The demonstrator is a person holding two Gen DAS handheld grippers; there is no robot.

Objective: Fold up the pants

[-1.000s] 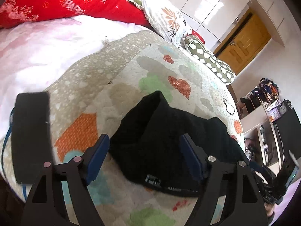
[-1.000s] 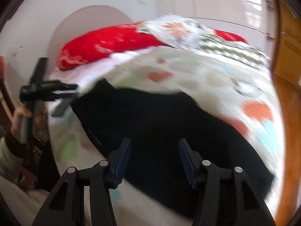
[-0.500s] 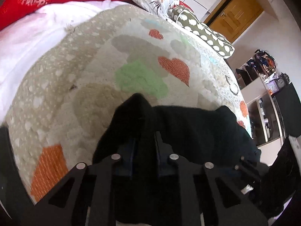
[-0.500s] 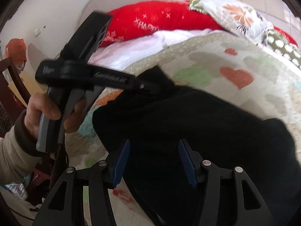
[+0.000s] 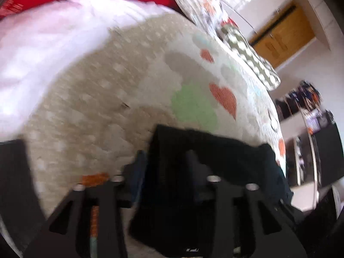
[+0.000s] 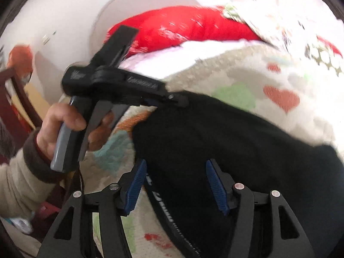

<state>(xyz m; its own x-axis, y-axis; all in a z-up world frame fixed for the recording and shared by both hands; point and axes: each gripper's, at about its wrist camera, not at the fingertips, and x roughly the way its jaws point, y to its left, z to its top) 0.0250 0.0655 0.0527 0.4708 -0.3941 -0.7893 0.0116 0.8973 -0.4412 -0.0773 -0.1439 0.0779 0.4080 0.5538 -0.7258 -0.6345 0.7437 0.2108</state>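
Left wrist view: left tool (image 5: 165,165) just clamped shut, now reopened partway astride black pants (image 5: 215,172) corner on heart-patterned quilted bed (image 5: 129,99); grip apparently released. Right tool (image 6: 176,182) open over waistband, gripping nothing.

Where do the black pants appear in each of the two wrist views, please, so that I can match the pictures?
Left wrist: the black pants fill the lower centre, their corner between the fingers of the left claw.
Right wrist: the pants spread across the centre and lower right, under the right claw.
Shared landmark: the orange heart on the quilt, just beyond the pants.
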